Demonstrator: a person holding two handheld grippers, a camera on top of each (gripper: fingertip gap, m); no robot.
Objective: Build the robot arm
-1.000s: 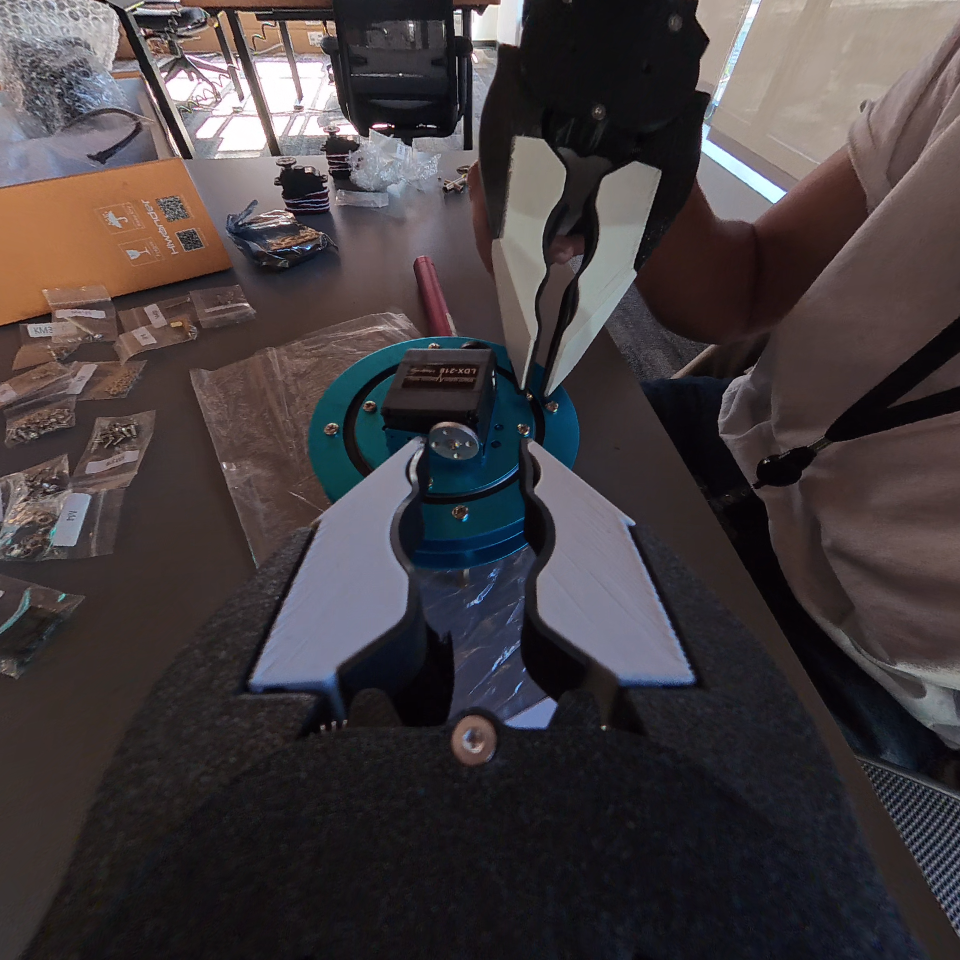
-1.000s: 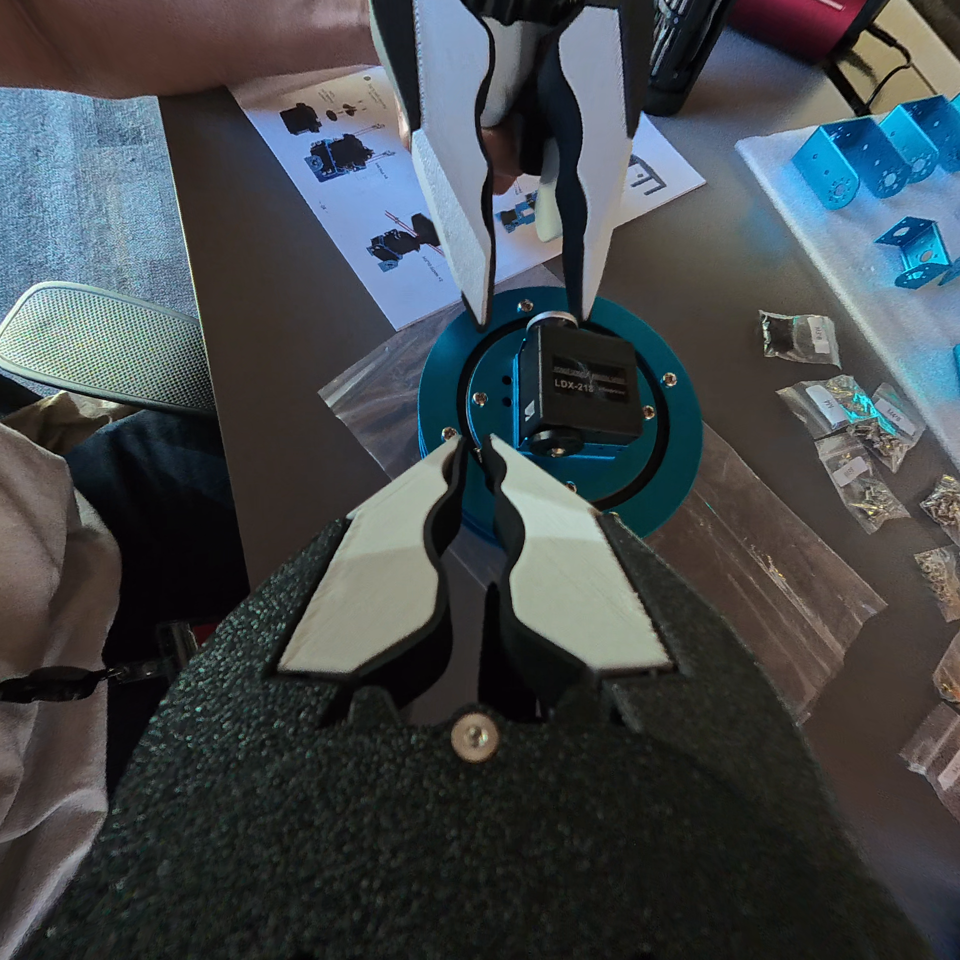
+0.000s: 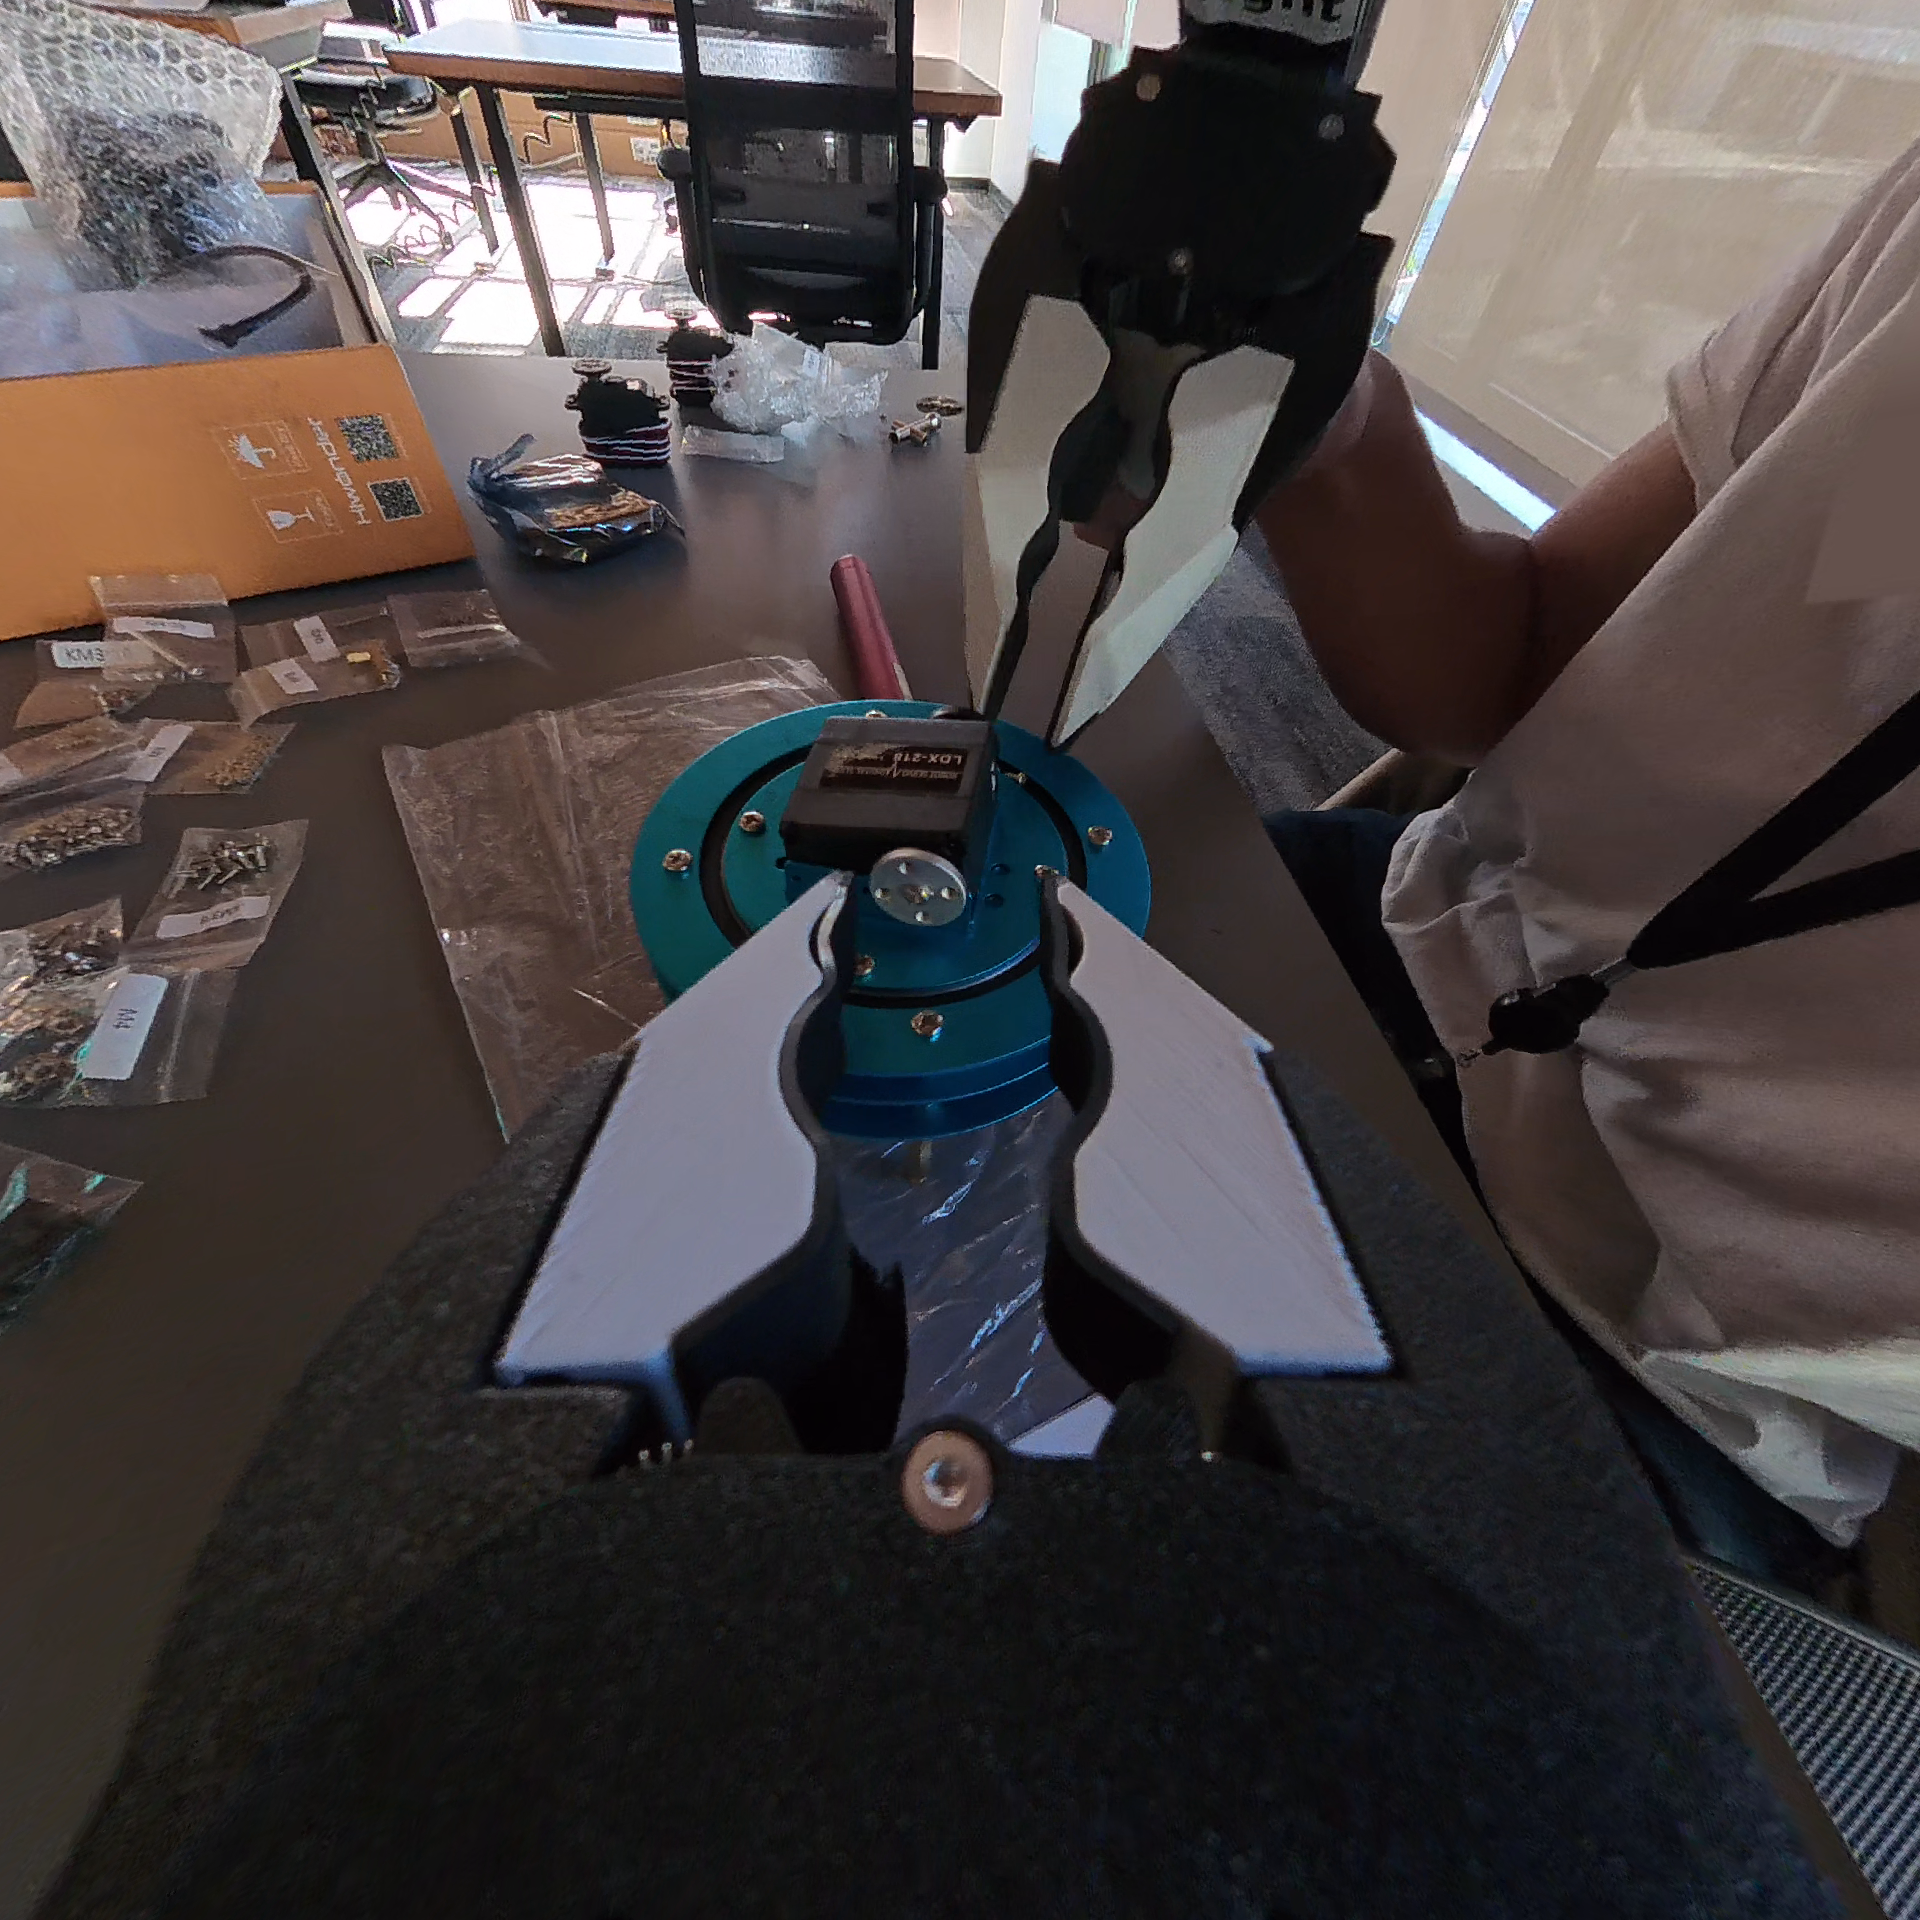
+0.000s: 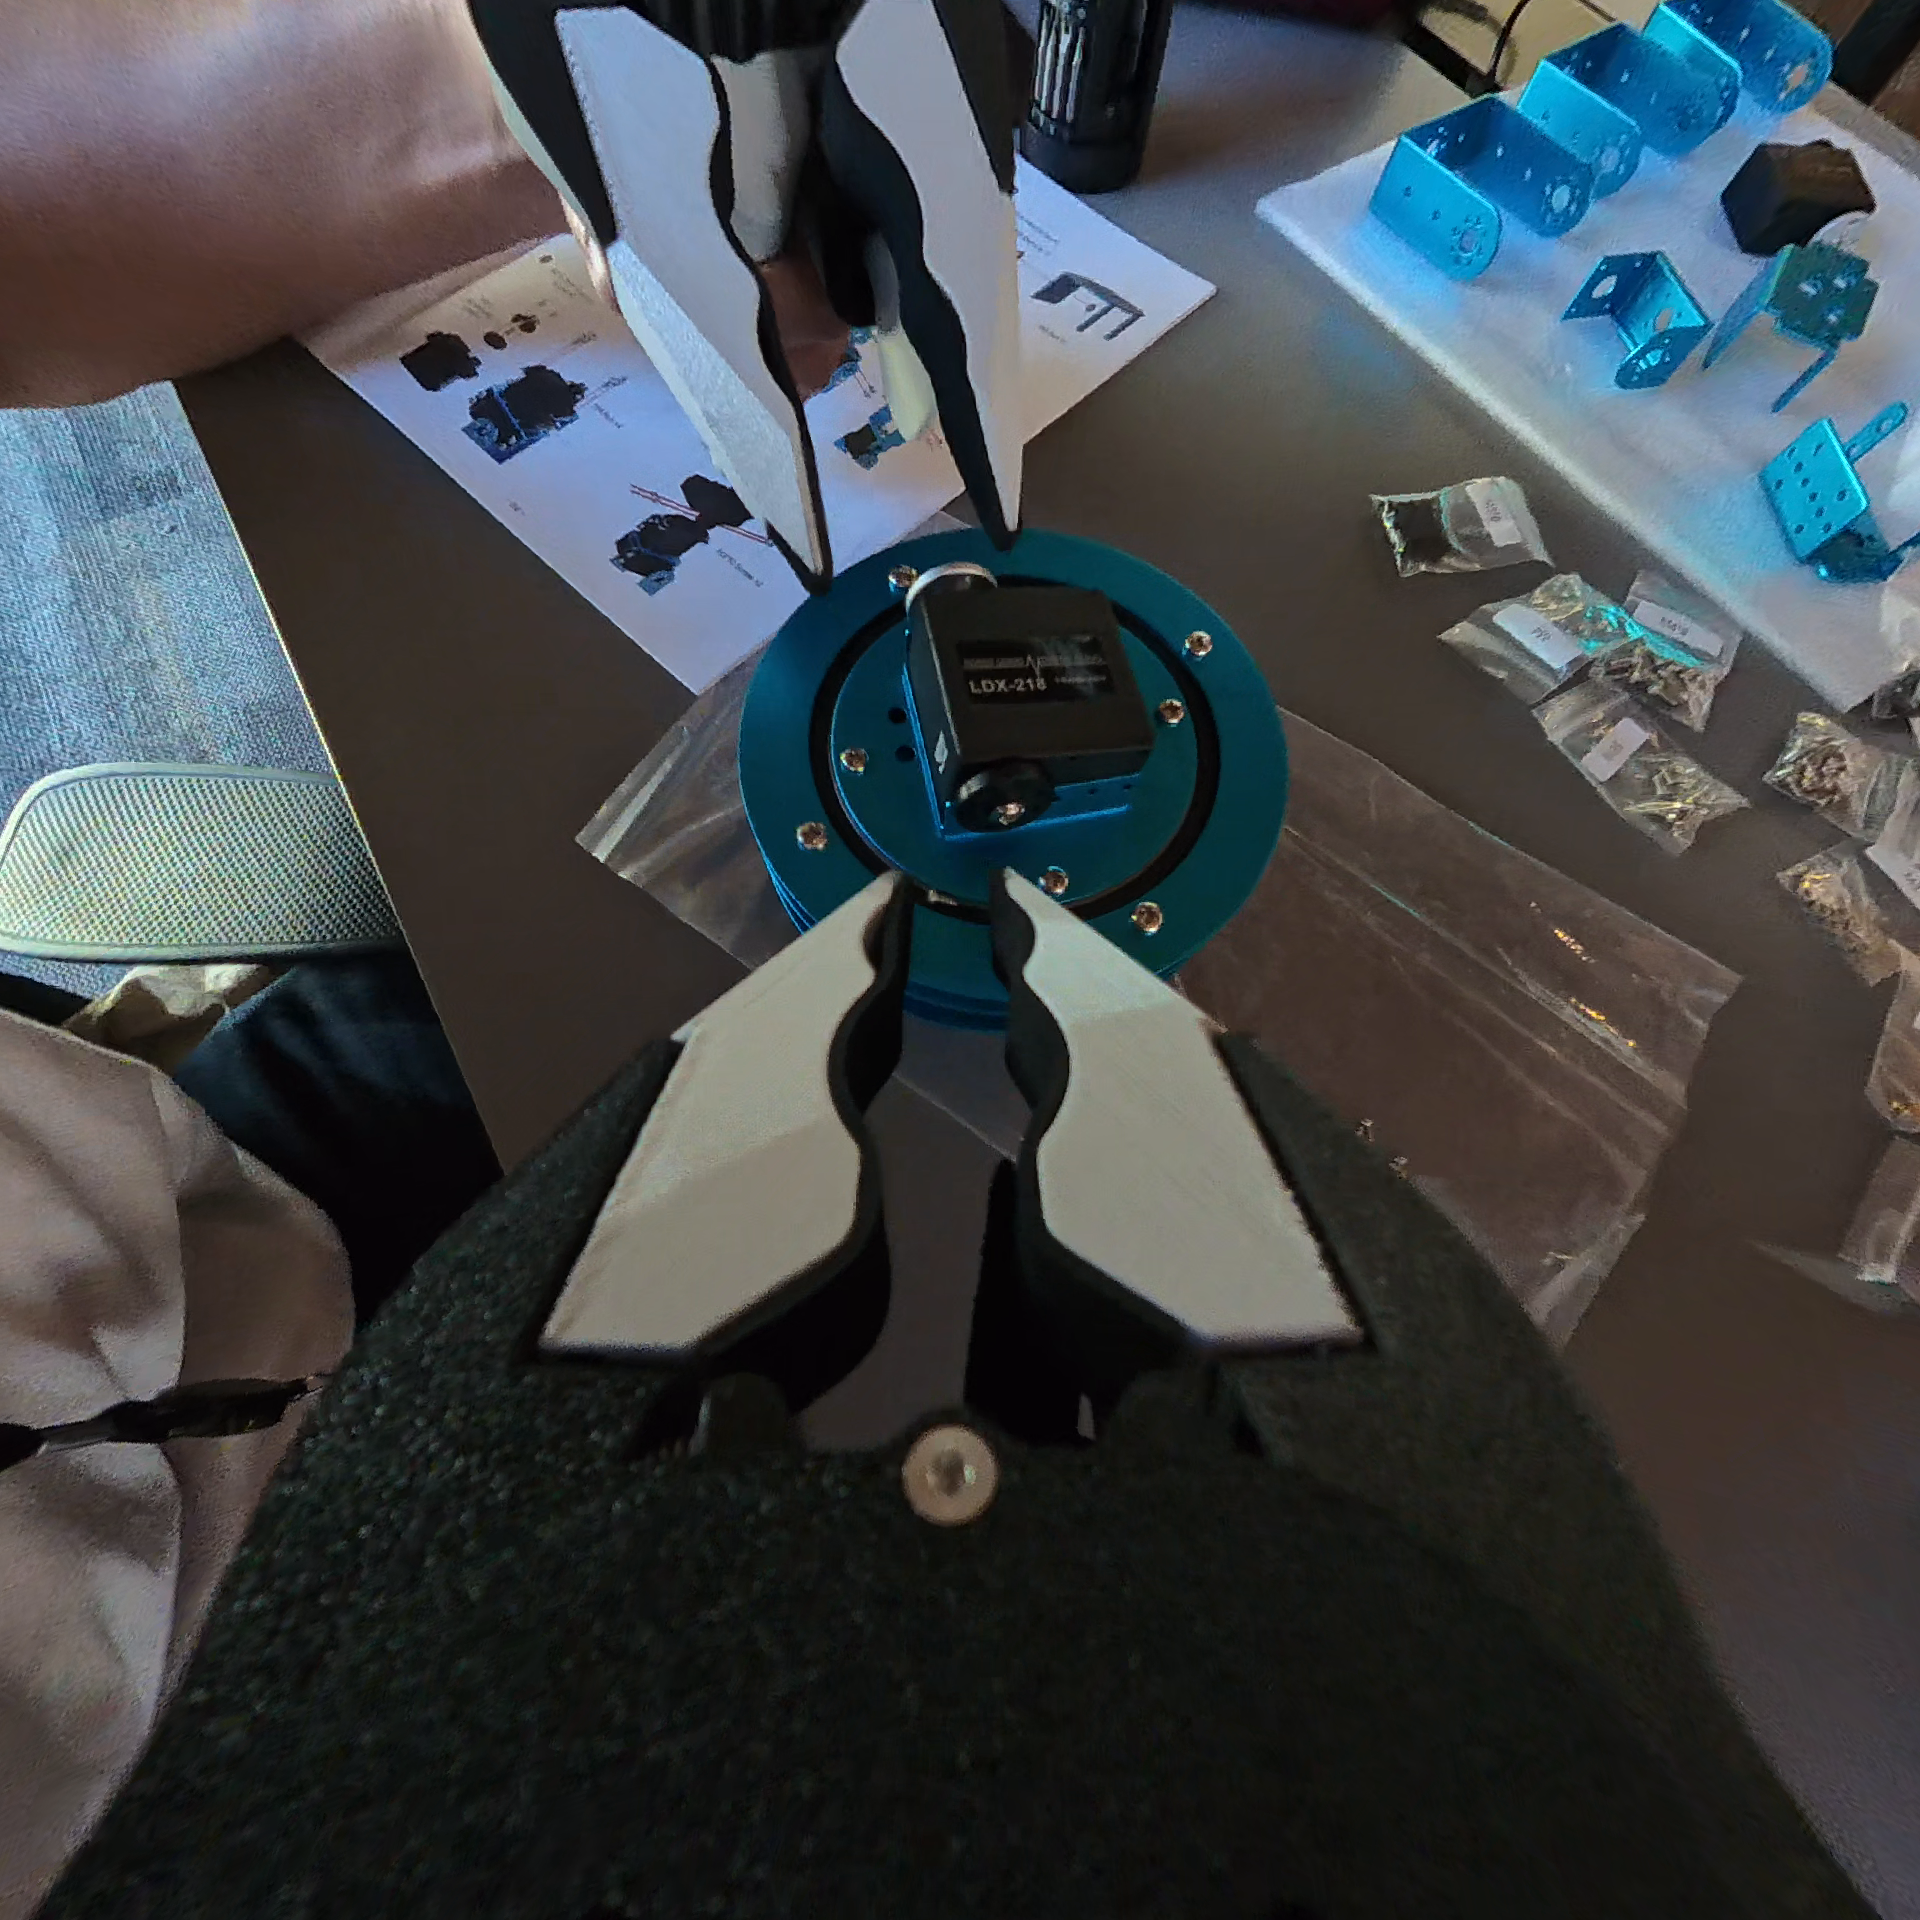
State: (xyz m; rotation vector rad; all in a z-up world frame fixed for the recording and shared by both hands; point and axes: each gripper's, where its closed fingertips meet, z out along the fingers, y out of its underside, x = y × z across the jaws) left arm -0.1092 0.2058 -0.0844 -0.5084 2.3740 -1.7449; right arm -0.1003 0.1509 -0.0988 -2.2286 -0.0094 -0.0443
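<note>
Right wrist view: one blue disc [image 4: 1013,748], one servo [image 4: 1034,691], two grippers.

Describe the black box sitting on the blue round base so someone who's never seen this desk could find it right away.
Start at the dark table and find the blue round base lying on a clear plastic bag, between the left tool and the right tool. The black box sits on its inner disc. It is the only black block there, with a label on top.
</note>
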